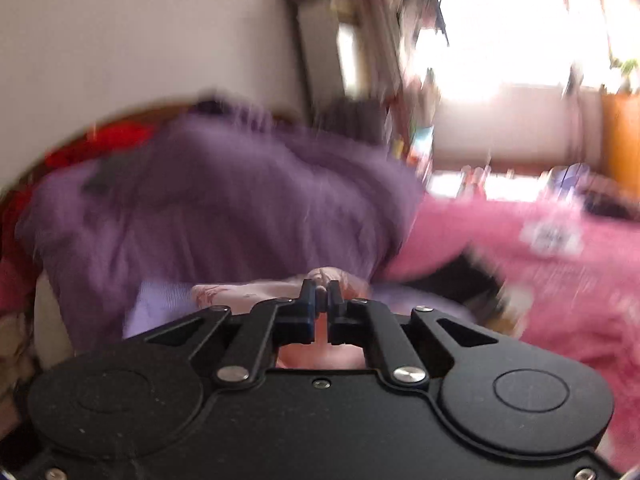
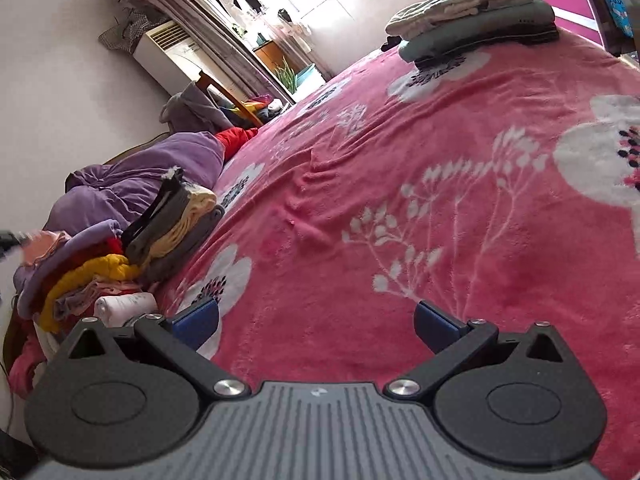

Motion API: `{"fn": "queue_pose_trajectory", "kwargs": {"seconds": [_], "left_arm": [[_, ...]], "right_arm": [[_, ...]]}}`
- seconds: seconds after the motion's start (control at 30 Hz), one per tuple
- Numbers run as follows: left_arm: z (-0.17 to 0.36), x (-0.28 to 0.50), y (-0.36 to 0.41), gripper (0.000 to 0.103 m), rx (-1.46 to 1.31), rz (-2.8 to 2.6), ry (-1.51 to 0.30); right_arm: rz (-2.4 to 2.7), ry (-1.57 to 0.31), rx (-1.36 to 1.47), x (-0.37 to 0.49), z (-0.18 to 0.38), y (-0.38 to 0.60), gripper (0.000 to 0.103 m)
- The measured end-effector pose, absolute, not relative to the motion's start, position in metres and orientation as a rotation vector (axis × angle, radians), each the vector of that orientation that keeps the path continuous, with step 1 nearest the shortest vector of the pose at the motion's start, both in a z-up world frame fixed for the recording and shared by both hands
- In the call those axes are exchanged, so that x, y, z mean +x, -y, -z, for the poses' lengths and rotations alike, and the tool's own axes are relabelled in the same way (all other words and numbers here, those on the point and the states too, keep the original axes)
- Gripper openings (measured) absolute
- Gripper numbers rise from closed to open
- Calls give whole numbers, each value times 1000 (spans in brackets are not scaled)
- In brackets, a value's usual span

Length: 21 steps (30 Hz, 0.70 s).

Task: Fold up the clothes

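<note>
In the blurred left wrist view my left gripper (image 1: 321, 288) is shut on a pale pink garment (image 1: 256, 294), pinching a fold of it between the blue pads. Behind it lies a heap of purple cloth (image 1: 208, 208). The right wrist view has my right gripper (image 2: 316, 320) open wide over the pink flowered blanket (image 2: 400, 220), nothing between its fingers. To its left a pile of unfolded clothes (image 2: 108, 248) lies along the bed's edge: purple, yellow, grey, red and white pieces. The pale pink garment (image 2: 42, 246) shows at the far left with a dark blur beside it.
A stack of folded clothes (image 2: 472, 20) sits at the far end of the bed. A white appliance (image 2: 168, 52), hanging laundry and a bright window stand along the wall. Potted plants (image 2: 288, 72) are by the window. A dark object (image 1: 472, 280) lies on the blanket.
</note>
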<state>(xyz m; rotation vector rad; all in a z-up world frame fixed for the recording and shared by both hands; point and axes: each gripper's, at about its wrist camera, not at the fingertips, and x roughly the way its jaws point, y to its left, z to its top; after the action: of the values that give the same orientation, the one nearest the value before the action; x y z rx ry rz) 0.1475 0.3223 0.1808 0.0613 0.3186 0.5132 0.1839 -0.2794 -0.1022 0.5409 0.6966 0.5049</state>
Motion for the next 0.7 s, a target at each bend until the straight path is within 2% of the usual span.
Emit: {"fn": "queue_pose_trajectory", "kwargs": {"seconds": [0.2, 0.53, 0.6, 0.63, 0.67, 0.7], "left_arm": [[-263, 115, -223, 0, 122, -232, 4], [-250, 122, -86, 1, 211, -32, 24], [-241, 127, -60, 4, 233, 10, 1], [-231, 133, -48, 8, 244, 45, -40], [-221, 137, -38, 25, 250, 75, -71], [-210, 140, -31, 57, 260, 85, -92]], "right_arm": [[-451, -659, 525, 176, 98, 284, 103], [-361, -597, 498, 164, 91, 293, 103], [-342, -568, 502, 165, 89, 310, 103], [-333, -557, 504, 165, 87, 316, 103], [-321, -548, 508, 163, 86, 319, 103], [-312, -542, 516, 162, 85, 322, 103]]}}
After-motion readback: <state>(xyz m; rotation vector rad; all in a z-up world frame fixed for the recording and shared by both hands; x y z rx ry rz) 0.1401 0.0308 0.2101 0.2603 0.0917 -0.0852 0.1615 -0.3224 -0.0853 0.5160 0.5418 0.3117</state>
